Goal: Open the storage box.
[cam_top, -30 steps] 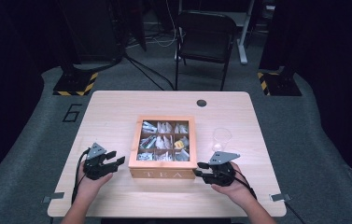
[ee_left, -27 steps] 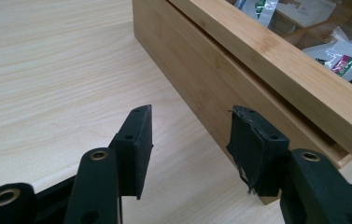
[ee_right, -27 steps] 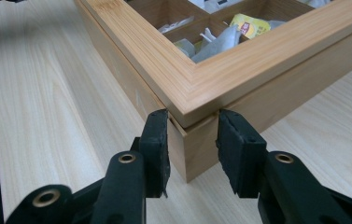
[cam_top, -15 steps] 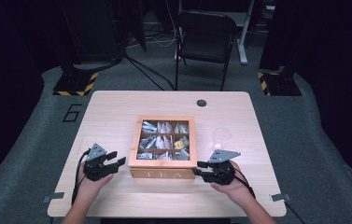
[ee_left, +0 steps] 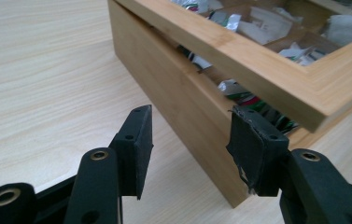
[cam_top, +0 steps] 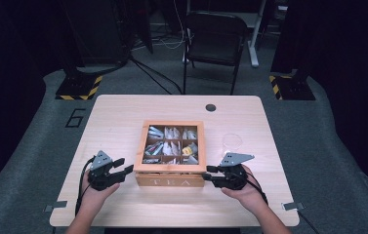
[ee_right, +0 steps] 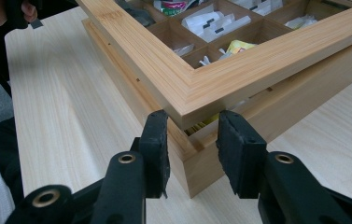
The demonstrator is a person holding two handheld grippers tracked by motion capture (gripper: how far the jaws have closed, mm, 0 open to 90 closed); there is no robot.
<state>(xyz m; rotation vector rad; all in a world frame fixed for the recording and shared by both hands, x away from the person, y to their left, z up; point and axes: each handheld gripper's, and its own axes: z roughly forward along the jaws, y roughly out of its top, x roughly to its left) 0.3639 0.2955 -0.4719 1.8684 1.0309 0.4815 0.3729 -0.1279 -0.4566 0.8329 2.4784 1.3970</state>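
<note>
Both tools sit half open at the tea box's [cam_top: 171,156] front corners: left tool [ee_left: 190,140] gripping nothing, right tool [ee_right: 192,140] straddling the raised lid [ee_right: 239,60] corner. Uneven lifting could twist the lid or drag the box across the worktop [cam_top: 123,117].

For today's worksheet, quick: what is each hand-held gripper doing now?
Left hand-held gripper: open, at the tea box corner.
Right hand-held gripper: open, straddling the lid corner.

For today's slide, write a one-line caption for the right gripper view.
Right gripper straddles the front corner of the wooden tea box's slightly raised lid.
</note>
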